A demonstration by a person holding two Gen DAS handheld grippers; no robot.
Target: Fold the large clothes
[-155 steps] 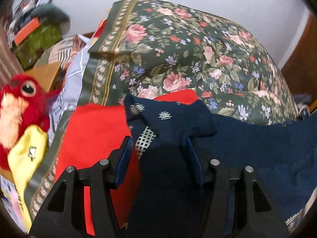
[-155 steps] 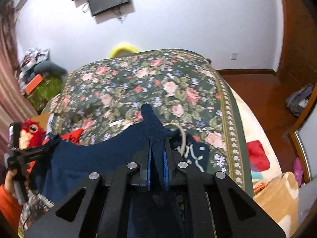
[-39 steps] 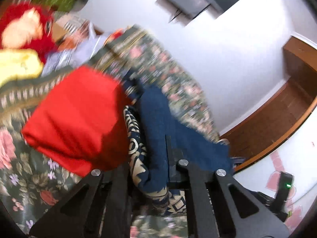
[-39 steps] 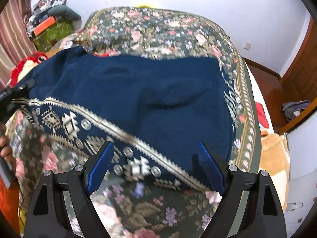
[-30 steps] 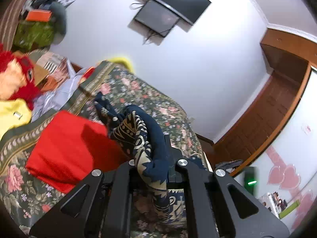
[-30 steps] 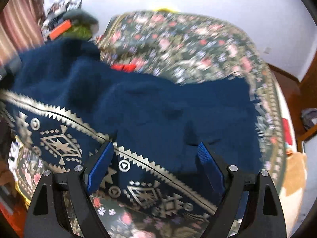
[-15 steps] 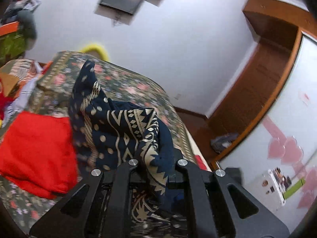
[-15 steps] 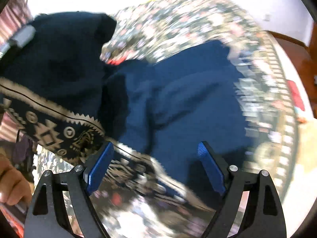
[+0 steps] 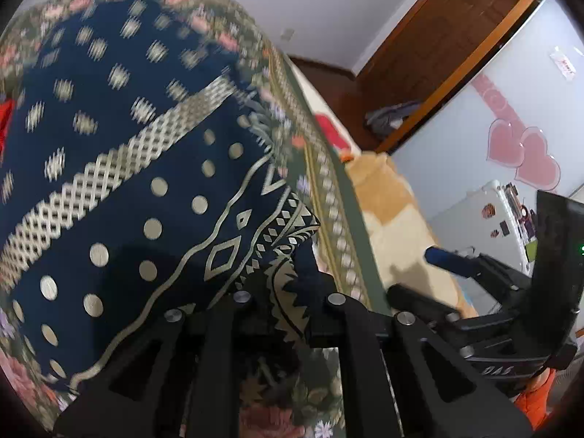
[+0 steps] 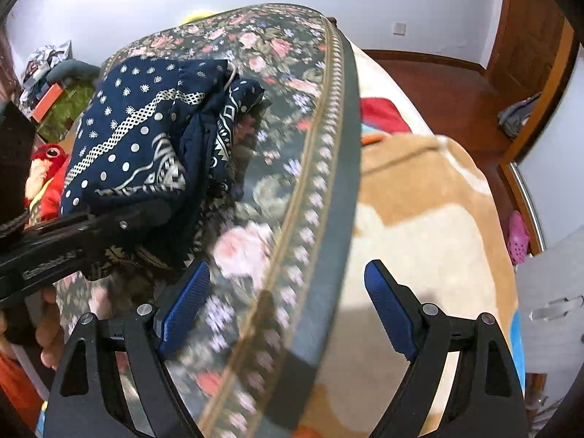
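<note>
Lying doubled on the floral bedspread [image 10: 292, 84], the navy patterned garment [image 10: 142, 146] looked soft, light and floppy, so its hemmed corners seemed the best hold. The left gripper [image 9: 284, 299] was clamped on one such corner, while the right gripper [image 10: 284, 303] stood wide and empty. A red plush toy [image 10: 47, 168] and, probably, a tan blanket [image 10: 419, 219] lay beside it.

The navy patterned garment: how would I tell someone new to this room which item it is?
Start at the bed under the dark green floral bedspread. On its left half lies the navy patterned garment, folded over, one edge pinched in the shut left gripper. Cream dots, a lattice band and zigzag borders on deep blue set it apart from the roses beneath and the red plush toy beside it.
</note>
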